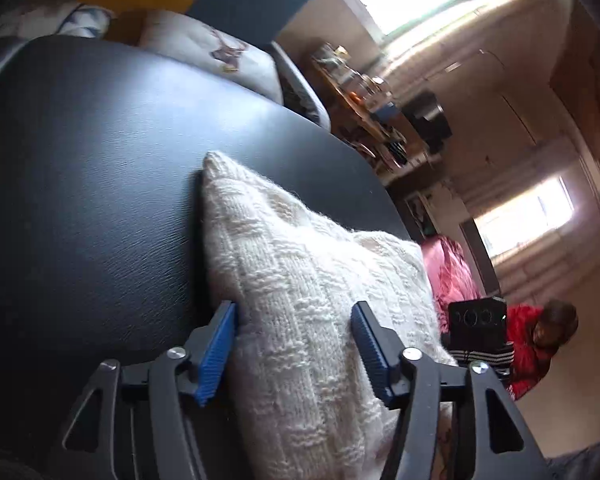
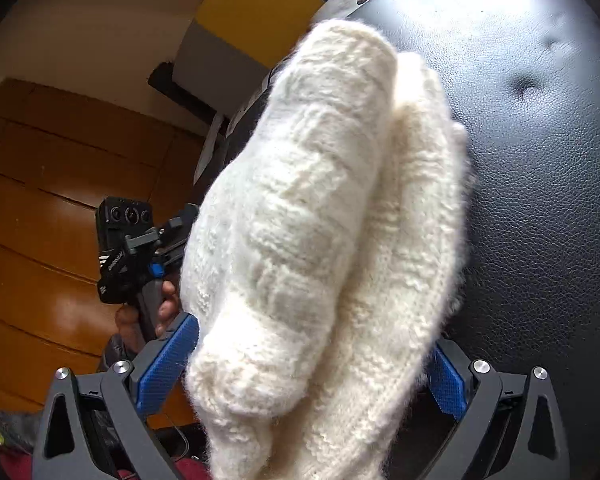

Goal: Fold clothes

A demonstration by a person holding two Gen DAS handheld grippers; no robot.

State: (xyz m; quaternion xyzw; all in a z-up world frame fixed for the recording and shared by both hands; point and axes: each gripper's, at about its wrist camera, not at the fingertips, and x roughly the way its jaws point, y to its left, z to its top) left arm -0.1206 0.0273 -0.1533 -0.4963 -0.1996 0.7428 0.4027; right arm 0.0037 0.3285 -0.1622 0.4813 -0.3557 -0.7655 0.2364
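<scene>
Now the cream knit sweater (image 1: pixel 308 312) lies bunched on black leather seat (image 1: pixel 100 160), w/ left gripper (image 1: pixel 294 354) and right gripper (image 2: pixel 312 364) both spread wide around it, so close evenly on matching edges.

1. The cream knitted garment (image 2: pixel 312 240) hides the inner faces of the right gripper (image 2: pixel 312 368) pads.
2. Its lower part is cut by the bottom edge.
3. The shelf items (image 1: pixel 364 96) are too small to tell.
</scene>
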